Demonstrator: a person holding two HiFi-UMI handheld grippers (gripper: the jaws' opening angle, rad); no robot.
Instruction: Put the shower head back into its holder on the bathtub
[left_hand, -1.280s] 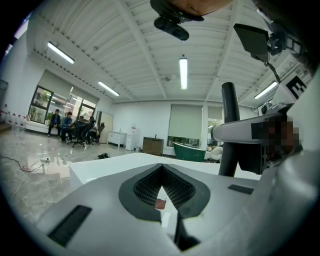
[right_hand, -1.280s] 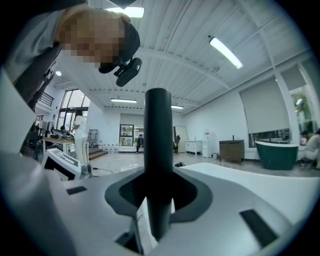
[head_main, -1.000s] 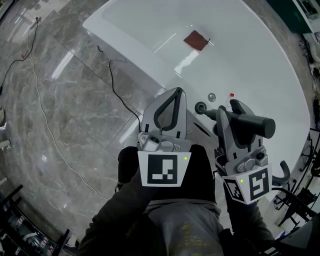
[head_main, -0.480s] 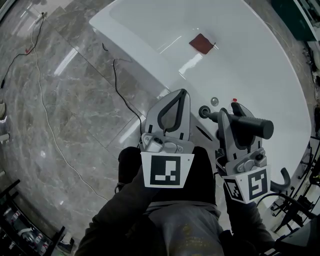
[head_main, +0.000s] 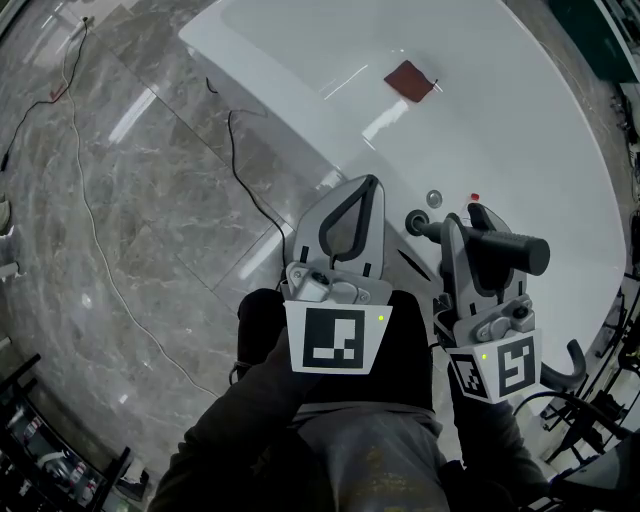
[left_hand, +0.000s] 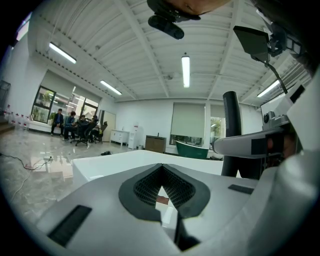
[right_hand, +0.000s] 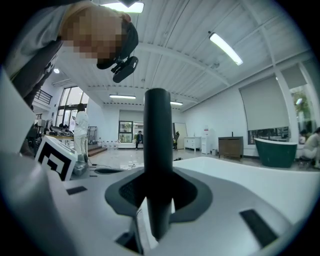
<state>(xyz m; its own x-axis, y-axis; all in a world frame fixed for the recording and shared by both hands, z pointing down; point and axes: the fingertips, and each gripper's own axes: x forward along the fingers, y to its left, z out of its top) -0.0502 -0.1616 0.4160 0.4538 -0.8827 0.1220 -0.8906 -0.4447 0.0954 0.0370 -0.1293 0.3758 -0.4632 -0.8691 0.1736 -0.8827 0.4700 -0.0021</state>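
Fingers (right_hand: 75, 210) of right gripper (head_main: 468, 222) tight around the shower head (head_main: 515, 250); left gripper (head_main: 368, 190) fingers together, empty.

You've got two grippers going, the left gripper (head_main: 369, 181) and the right gripper (head_main: 478, 211), plus one shower head (head_main: 503, 246). One white bathtub (head_main: 262, 76), with one reddish-brown square (head_main: 410, 78) inside it. Two round fittings on its rim, one dark fitting (head_main: 414, 222) and one chrome fitting (head_main: 434, 198). At least two cables (head_main: 246, 172) on the floor. One green tub (left_hand: 192, 148) way back.

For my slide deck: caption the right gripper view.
Right gripper shut on the dark shower head, white bathtub beyond.
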